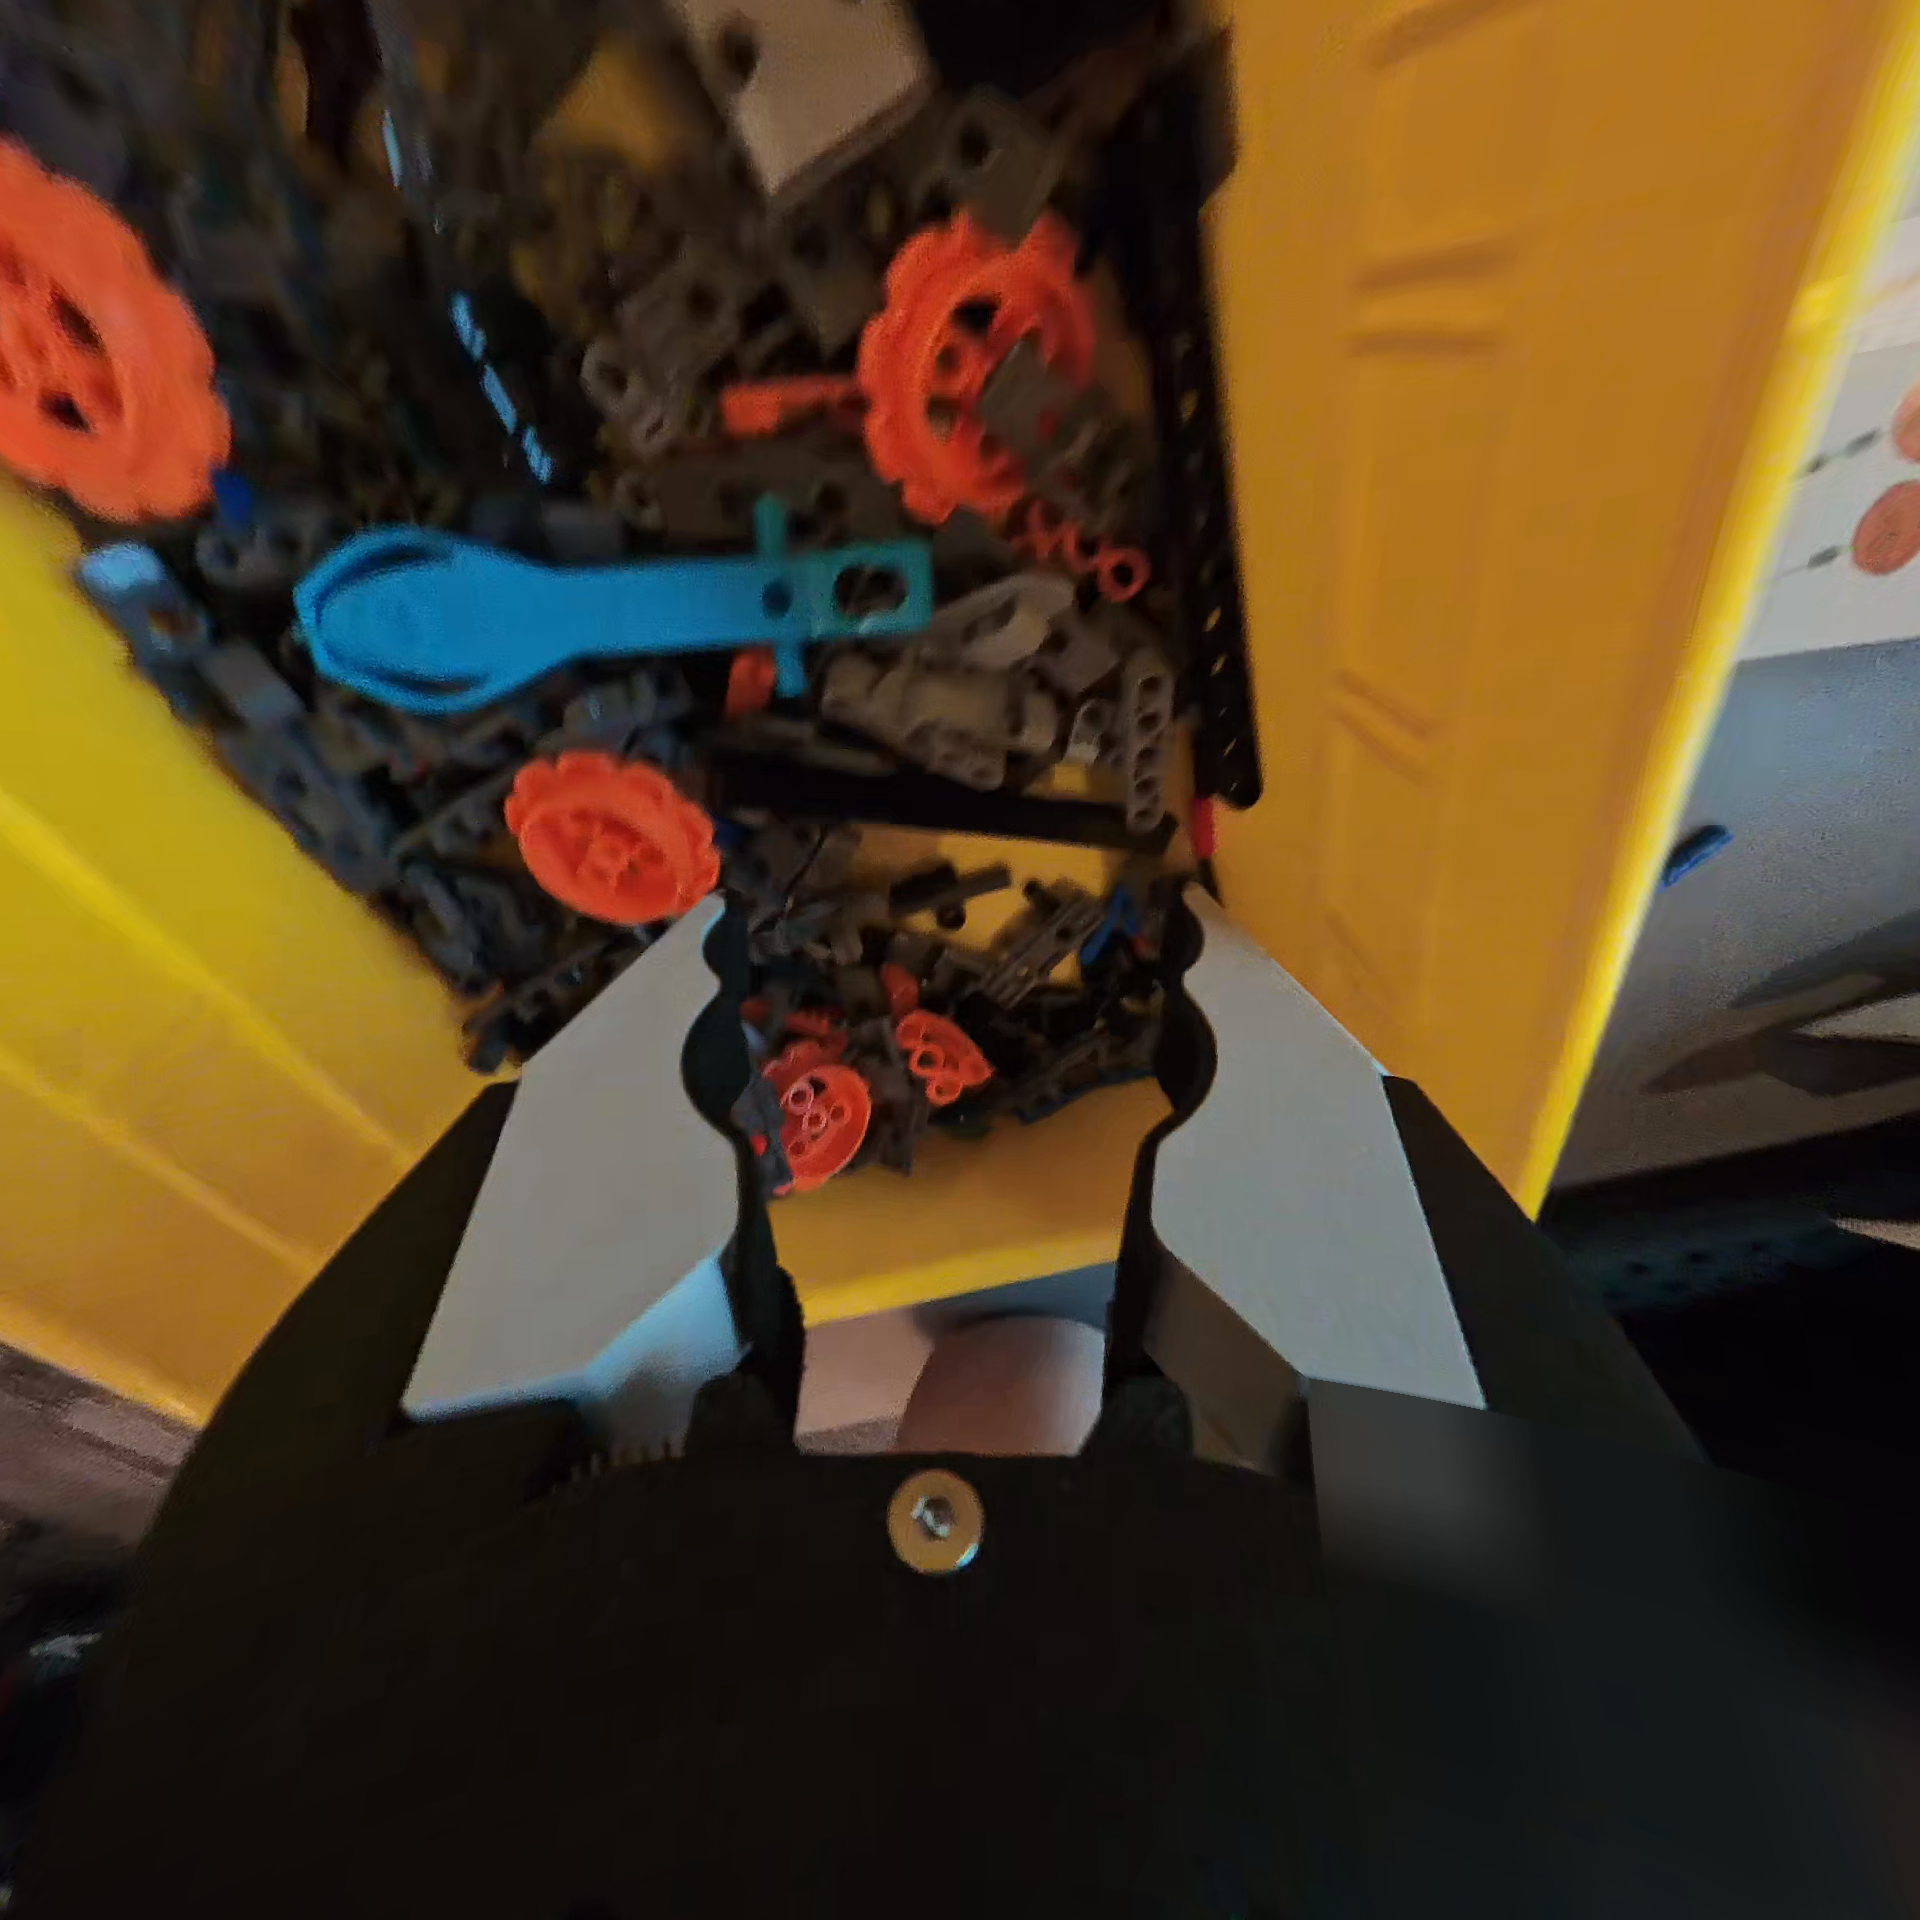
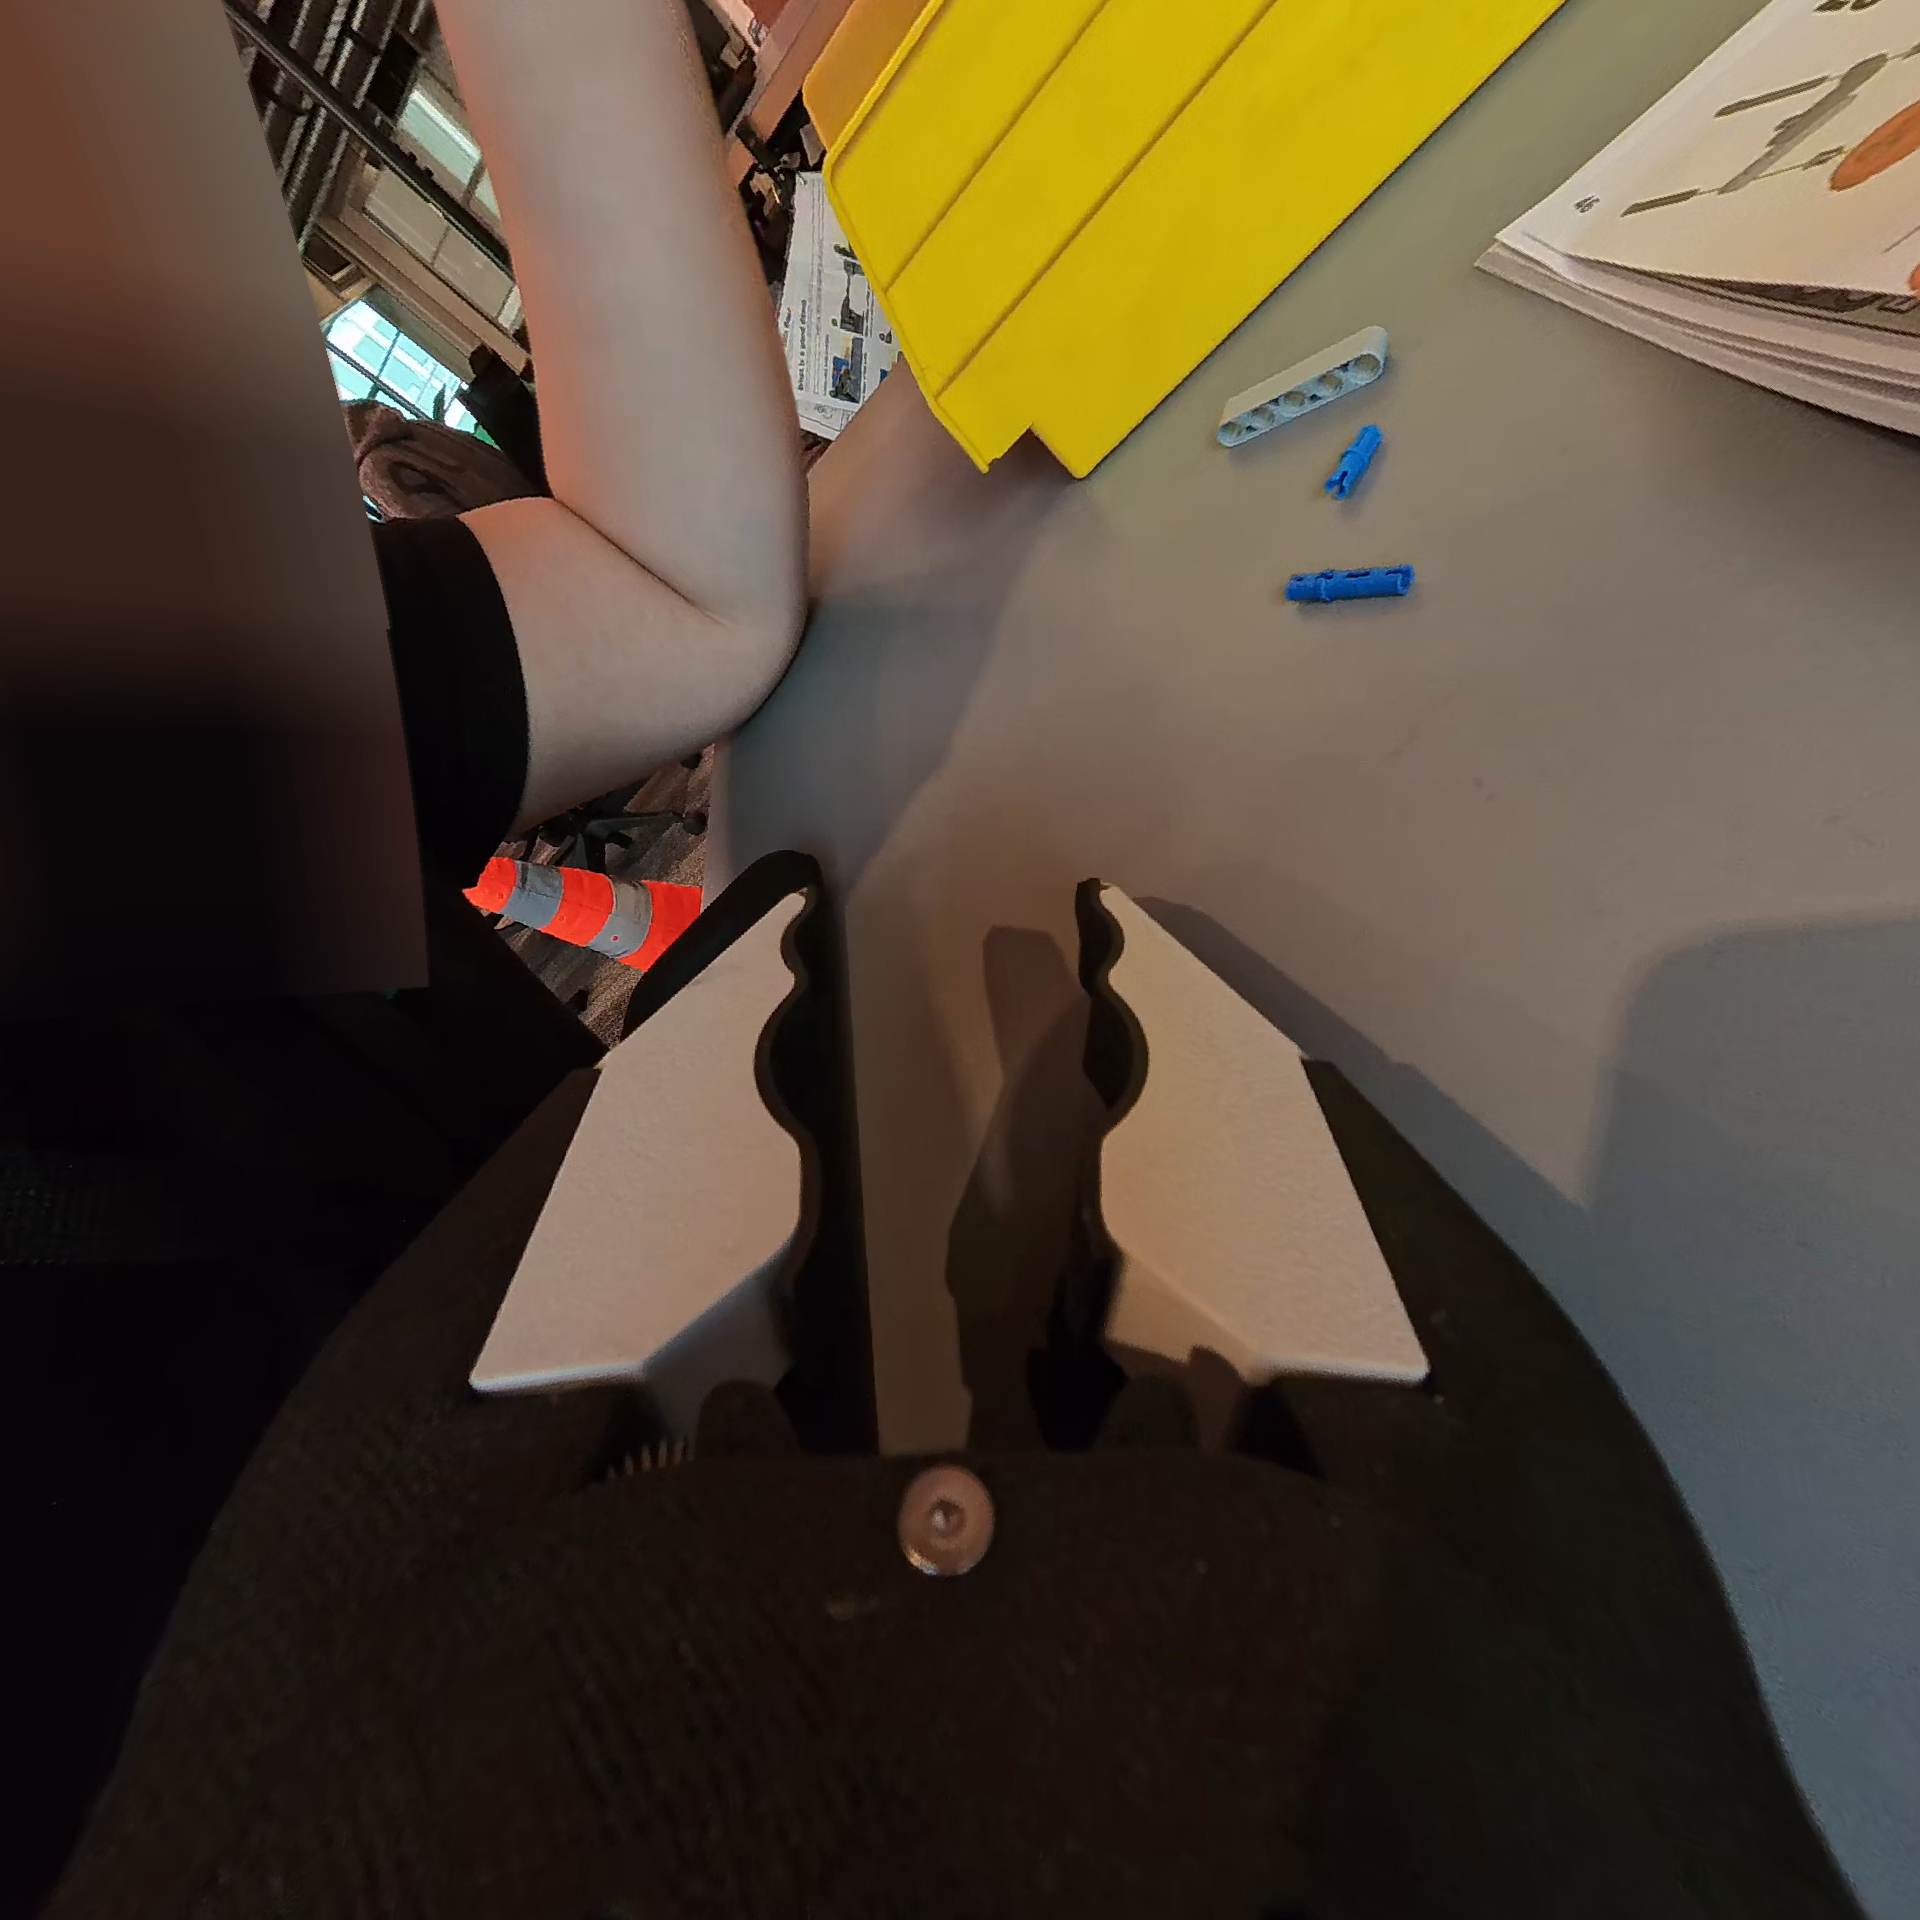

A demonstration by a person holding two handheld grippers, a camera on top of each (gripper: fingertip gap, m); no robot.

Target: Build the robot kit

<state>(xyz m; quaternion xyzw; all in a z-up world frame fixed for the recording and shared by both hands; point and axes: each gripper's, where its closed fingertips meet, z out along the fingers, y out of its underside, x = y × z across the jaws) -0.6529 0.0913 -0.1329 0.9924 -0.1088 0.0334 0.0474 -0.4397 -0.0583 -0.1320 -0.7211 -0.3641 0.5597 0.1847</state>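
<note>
The left gripper (image 1: 951, 914) hangs over a yellow bin (image 1: 1403, 520) heaped with grey, black and orange building parts, its fingers spread wide and holding nothing. Between the tips lies a small orange wheel (image 1: 821, 1117) among dark pins; just beyond the left tip sits an orange gear (image 1: 613, 836), and farther in a blue spoon-shaped tool (image 1: 488, 618) lies across the pile, with a larger gear (image 1: 977, 364) behind it. This view is blurred, so small pieces are hard to tell apart.

The right gripper (image 2: 951, 894) is low over a grey table (image 2: 1455, 935), fingers moderately apart and empty, nothing between them. Well ahead lie a grey beam (image 2: 1304, 387) and two blue pins (image 2: 1351, 585), apart from one another, just beside the bin's outer wall (image 2: 1091, 229). An open booklet (image 2: 1714, 208) rests at the far right, and a person's arm (image 2: 634, 416) leans on the table edge.

Risks, as I judge them: the parts are loose and tangled, so wide jaws closing there could catch several pieces at once or push the wheel deeper; the left tip is near the gear and could knock it; the pins, being round, could roll off if nudged
</note>
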